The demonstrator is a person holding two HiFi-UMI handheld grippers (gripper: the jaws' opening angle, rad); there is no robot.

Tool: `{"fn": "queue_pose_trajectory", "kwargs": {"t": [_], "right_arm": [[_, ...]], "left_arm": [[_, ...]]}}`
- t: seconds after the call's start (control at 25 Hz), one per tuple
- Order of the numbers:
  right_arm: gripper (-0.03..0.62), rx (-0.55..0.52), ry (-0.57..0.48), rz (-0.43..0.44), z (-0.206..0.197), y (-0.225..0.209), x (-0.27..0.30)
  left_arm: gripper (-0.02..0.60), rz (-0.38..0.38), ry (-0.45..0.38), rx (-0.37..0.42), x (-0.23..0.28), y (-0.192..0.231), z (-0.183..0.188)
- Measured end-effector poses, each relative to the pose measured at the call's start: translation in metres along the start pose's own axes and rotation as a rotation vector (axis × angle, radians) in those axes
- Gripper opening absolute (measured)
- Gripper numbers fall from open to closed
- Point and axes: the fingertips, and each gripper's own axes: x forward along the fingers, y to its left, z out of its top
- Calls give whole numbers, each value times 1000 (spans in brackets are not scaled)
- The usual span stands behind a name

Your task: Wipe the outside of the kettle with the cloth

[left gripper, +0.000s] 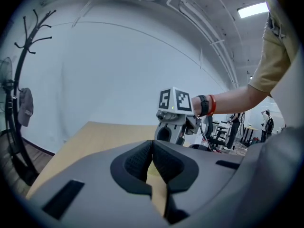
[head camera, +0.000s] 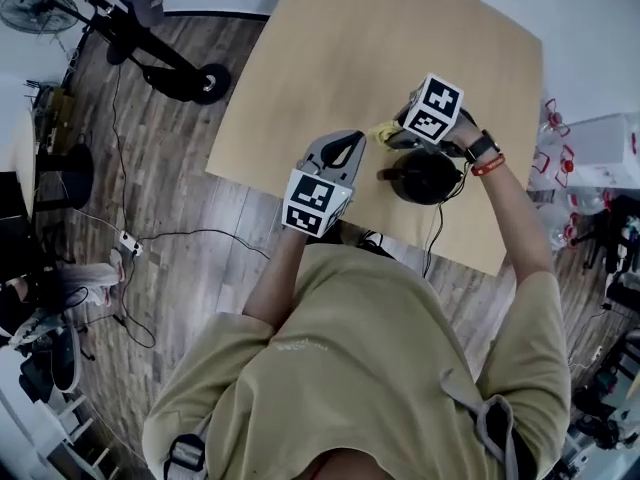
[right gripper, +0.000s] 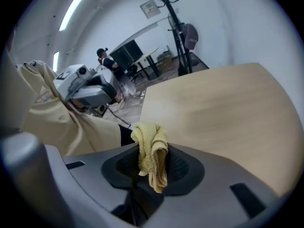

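Near the front edge of the table (head camera: 350, 48) stands the black kettle (head camera: 425, 176), upright, with what looks like its cord (head camera: 433, 238) trailing off the edge toward the floor. On my right gripper (right gripper: 153, 169) the jaws are pinched onto the yellow cloth (right gripper: 150, 146). A bunched fold sticks up past the tips and a tail hangs down between the pads, which gives me a soft wad to press on the kettle wall instead of bare plastic.

From the head view the cloth hangs just beside the kettle's upper left. I can't say whether it touches the kettle, because the marker cube (head camera: 433, 108) covers that spot. My left gripper (left gripper: 152, 161) has its jaws closed together with nothing between them, and it hovers just left of the kettle, apart from it. I judge it is placed there to steady the kettle if the wiping pushes it sideways. Wiping looks about to begin, or barely begun.
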Motion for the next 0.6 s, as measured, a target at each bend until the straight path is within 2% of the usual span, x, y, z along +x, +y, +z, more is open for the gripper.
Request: {"fn": "queue_pose_trajectory", "kwargs": {"t": [0.24, 0.36, 0.44, 0.6], "right_arm": [[129, -73, 229, 152, -17, -6, 37], [129, -81, 316, 185, -34, -11, 49], [129, -75, 336, 172, -42, -19, 55], [129, -17, 290, 164, -47, -33, 56]], "left_arm": [[25, 4, 1, 2, 9, 5, 6], [25, -3, 15, 4, 14, 4, 5], [25, -9, 23, 5, 17, 2, 3], [25, -30, 35, 11, 24, -5, 1]]}}
